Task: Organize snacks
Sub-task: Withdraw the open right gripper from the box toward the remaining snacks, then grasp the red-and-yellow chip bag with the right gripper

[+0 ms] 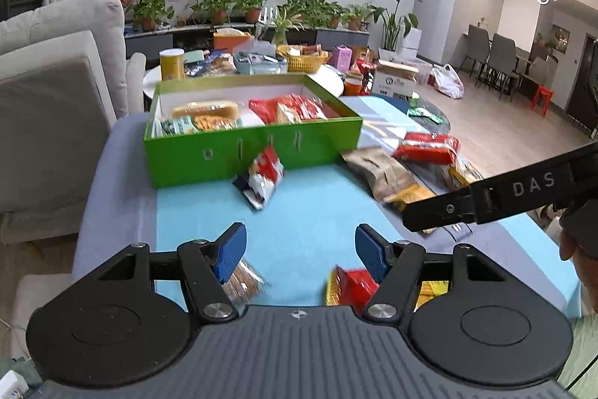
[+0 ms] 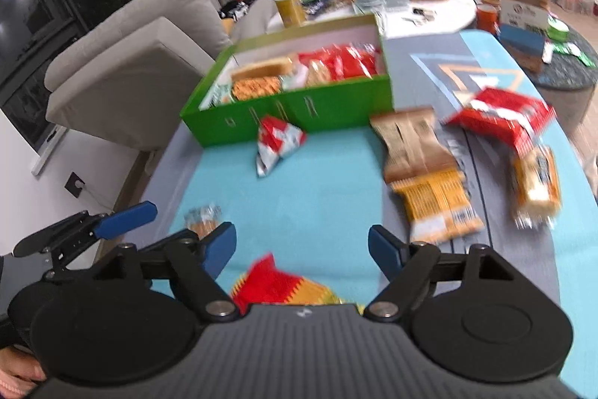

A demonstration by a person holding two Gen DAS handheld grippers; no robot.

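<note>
A green box (image 1: 258, 152) (image 2: 336, 107) holding red packets and a bread pack stands at the far end of the blue table. A red-and-white snack bag (image 1: 263, 176) (image 2: 276, 143) leans against its front. My left gripper (image 1: 301, 245) hovers open over the blue cloth, with a cracker pack (image 1: 243, 281) under its left finger and a red-yellow packet (image 1: 349, 288) under its right. My right gripper (image 2: 302, 247) is open too, above a red-yellow packet (image 2: 280, 283). The cracker pack (image 2: 203, 221) lies to its left. Nothing sits between either pair of pads.
Brown and orange packets (image 2: 422, 156) (image 1: 385, 171), a red bag (image 2: 501, 118) (image 1: 426, 146) and a bread pack (image 2: 536, 186) lie on the table's right side. A grey sofa (image 1: 56, 100) stands to the left. A cluttered round table (image 2: 422, 10) lies beyond the box.
</note>
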